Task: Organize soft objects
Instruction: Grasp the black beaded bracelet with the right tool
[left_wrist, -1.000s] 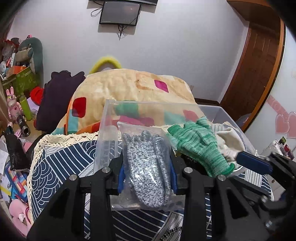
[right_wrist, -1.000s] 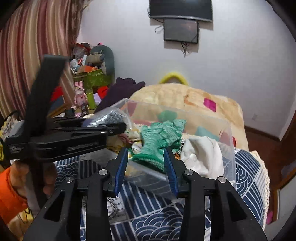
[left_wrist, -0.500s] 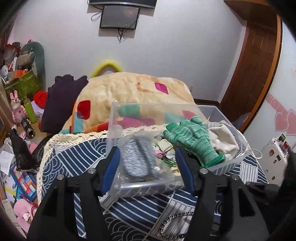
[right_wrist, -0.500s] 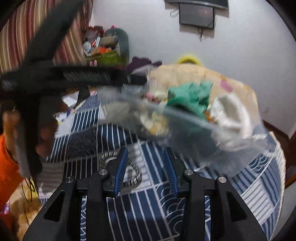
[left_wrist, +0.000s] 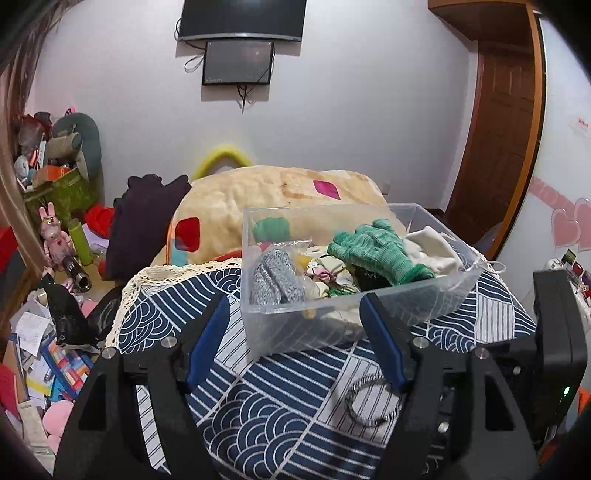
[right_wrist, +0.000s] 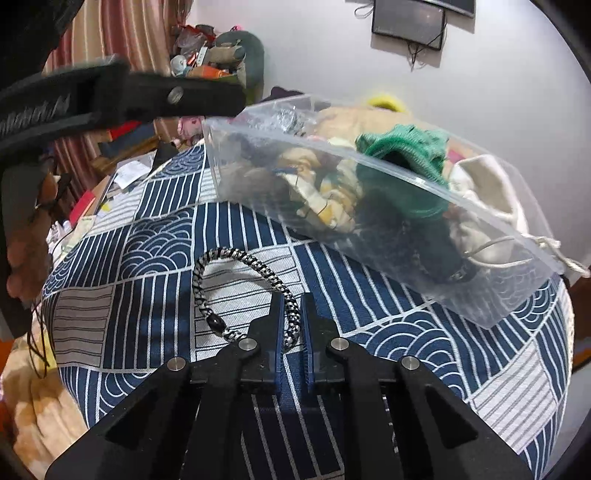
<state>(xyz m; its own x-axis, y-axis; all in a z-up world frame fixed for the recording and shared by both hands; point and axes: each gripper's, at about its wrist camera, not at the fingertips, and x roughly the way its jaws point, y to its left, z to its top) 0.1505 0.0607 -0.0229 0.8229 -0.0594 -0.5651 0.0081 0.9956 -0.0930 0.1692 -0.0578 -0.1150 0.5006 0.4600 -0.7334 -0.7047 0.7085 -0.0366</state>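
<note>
A clear plastic box (left_wrist: 332, 332) sits on the blue patterned cloth (left_wrist: 258, 406). It holds a bagged grey glove (left_wrist: 275, 278), a green glove (left_wrist: 376, 251), a white cloth (left_wrist: 436, 251) and other soft items. My left gripper (left_wrist: 295, 325) is open and empty, pulled back in front of the box. My right gripper (right_wrist: 291, 321) is shut on a black-and-white braided cord (right_wrist: 236, 258) lying on the cloth just in front of the box (right_wrist: 443, 236). The cord also shows in the left wrist view (left_wrist: 365, 402).
A beige quilt with coloured patches (left_wrist: 280, 192) lies behind the box. A dark garment (left_wrist: 144, 218) lies left of it. Toys and clutter (left_wrist: 55, 295) cover the floor on the left. A wooden door (left_wrist: 498, 140) stands at the right.
My left gripper let go of the bagged grey glove in the box, opened and pulled back. My right gripper dropped from the box to the cloth and shut on the braided cord.
</note>
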